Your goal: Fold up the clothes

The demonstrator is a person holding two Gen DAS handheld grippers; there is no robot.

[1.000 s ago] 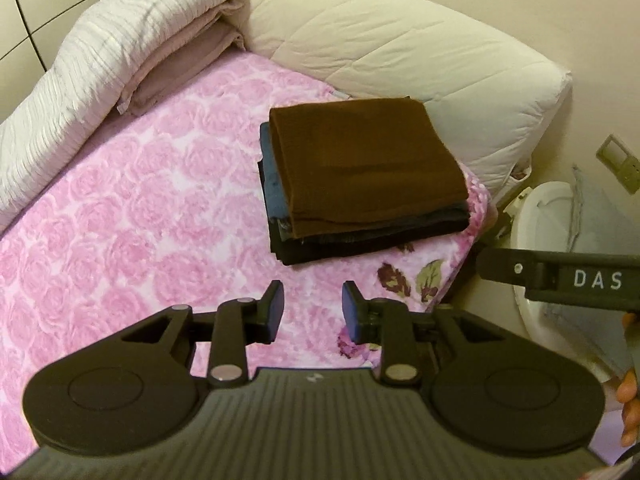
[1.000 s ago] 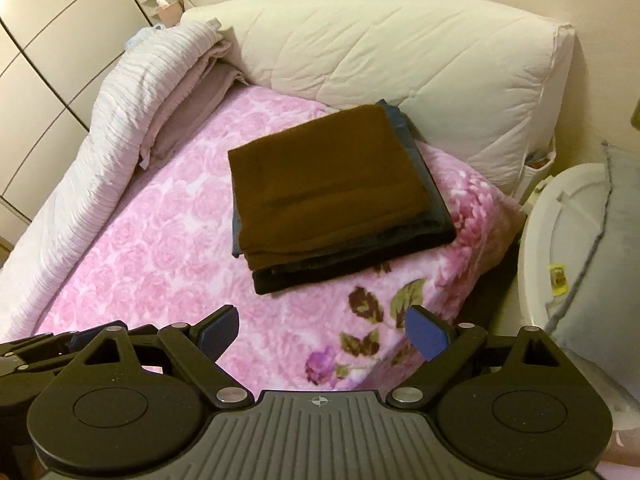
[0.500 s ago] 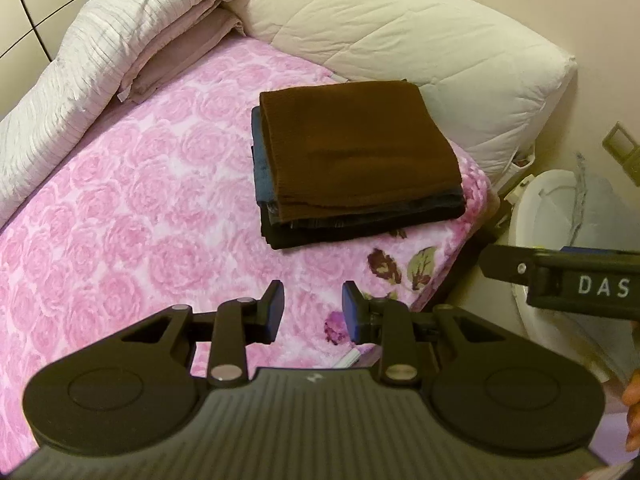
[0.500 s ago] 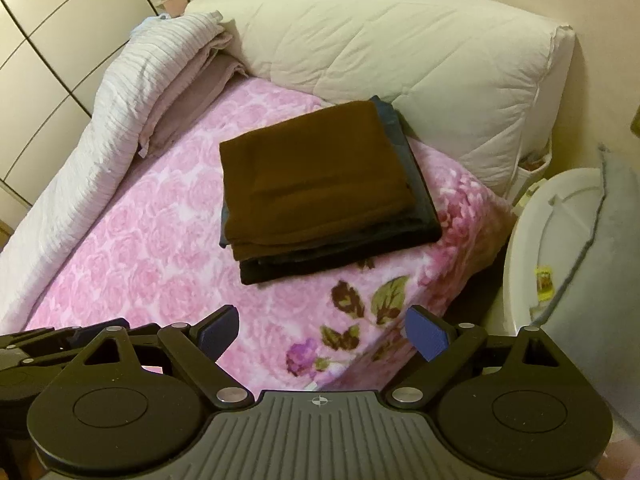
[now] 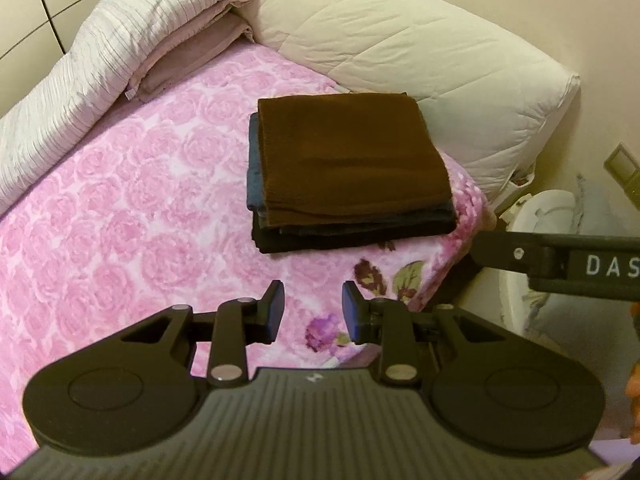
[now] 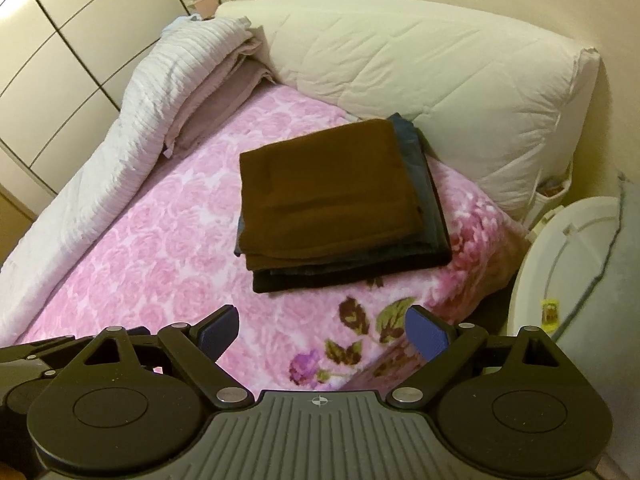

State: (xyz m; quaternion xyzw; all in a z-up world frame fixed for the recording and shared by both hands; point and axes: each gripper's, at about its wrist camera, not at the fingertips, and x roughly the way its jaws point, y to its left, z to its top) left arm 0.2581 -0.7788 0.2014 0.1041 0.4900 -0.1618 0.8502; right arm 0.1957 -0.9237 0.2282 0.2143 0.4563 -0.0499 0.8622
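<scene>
**Folded stack on the bed, both grippers hanging back empty**

Neat stack of folded clothes (image 5: pixel 352 184) on the pink rose blanket (image 5: pixel 120 208), close to the bed's right-hand corner. Brown piece (image 6: pixel 328 188) on top, square and flat. Under it a blue-grey layer (image 6: pixel 424 184) peeking out along the side edges, and a black layer (image 6: pixel 352 272) at the very bottom, showing along the near edge. Far edge of the stack just beside the big cream quilted pillow (image 5: pixel 420 52); whether touching it, cannot tell.

Off to the left, a long white ribbed quilt (image 6: pixel 132 152) rolled along the bed's edge, with a folded beige sheet (image 5: pixel 192 52) tucked against it. Pale cupboard doors (image 6: pixel 60 40) behind that. Past the bed's right corner, a white plastic lid (image 6: pixel 568 256) with grey cloth (image 6: pixel 628 264) draped over it.

Left gripper (image 5: pixel 313 307) over the near edge of the blanket, well short of the stack, fingers parted by a narrow gap, nothing between them. Right gripper (image 6: pixel 323 327) also near the blanket's front edge, blue pads (image 6: pixel 426 334) spread wide, gripping nothing. Side of the right gripper reaching in from the right of the left wrist view, lettered "DAS".
</scene>
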